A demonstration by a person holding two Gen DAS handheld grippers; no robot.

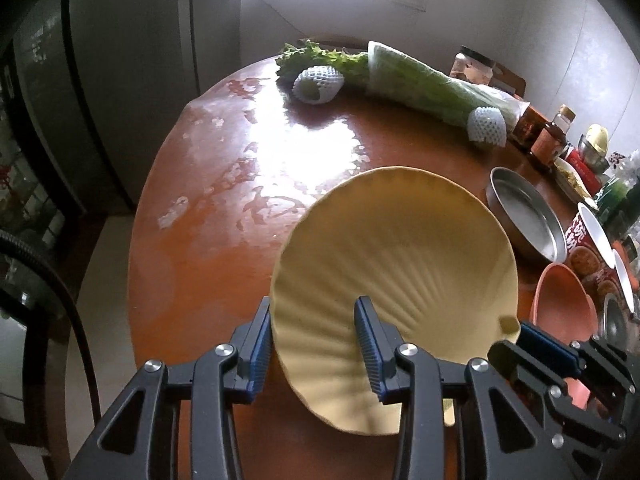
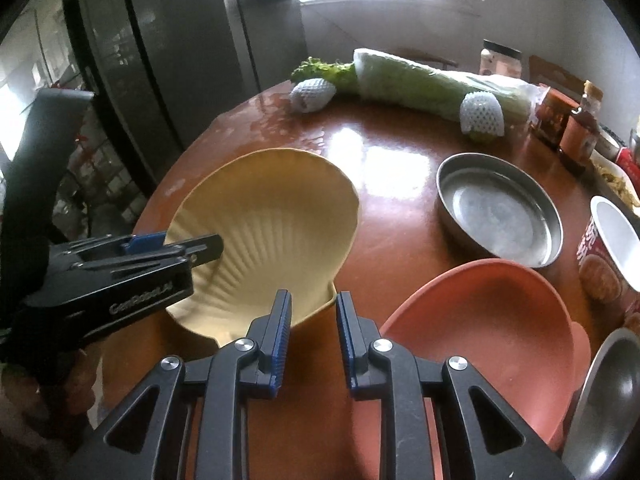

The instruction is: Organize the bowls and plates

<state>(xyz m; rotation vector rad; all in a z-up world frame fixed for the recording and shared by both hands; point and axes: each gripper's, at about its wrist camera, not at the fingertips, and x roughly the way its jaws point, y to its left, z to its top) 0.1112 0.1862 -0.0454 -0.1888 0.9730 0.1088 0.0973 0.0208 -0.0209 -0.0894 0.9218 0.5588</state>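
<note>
- Yellow shell-shaped ribbed plate (image 1: 394, 256) is tilted up above the round reddish-brown wooden table (image 1: 224, 208), its fluted inner face turned toward the left wrist camera.
- Left gripper (image 1: 314, 344) straddles the plate's near-left rim: one blue-padded finger (image 1: 260, 344) lies outside the rim and the other rests against the ribbed inner face, so the plate's edge is pinched between them.
- Right gripper (image 2: 313, 340) has its fingers drawn close together with a narrow gap; the plate's narrow hinge end (image 2: 328, 300) sits just at their tips, but whether the pads actually press it I cannot tell.
- Salmon-pink plastic bowl (image 2: 492, 332) lies on the table just right of the plate.
- Round stainless-steel pan (image 2: 498, 210) sits beyond the pink bowl, to the right of the plate.
- Red-printed paper noodle cup (image 2: 608, 248) stands further right of the plate, past the pan.
- Long wrapped green cabbage (image 2: 424, 80) and two white foam-netted fruits (image 2: 312, 94) lie at the table's far side, well beyond the plate.
</note>
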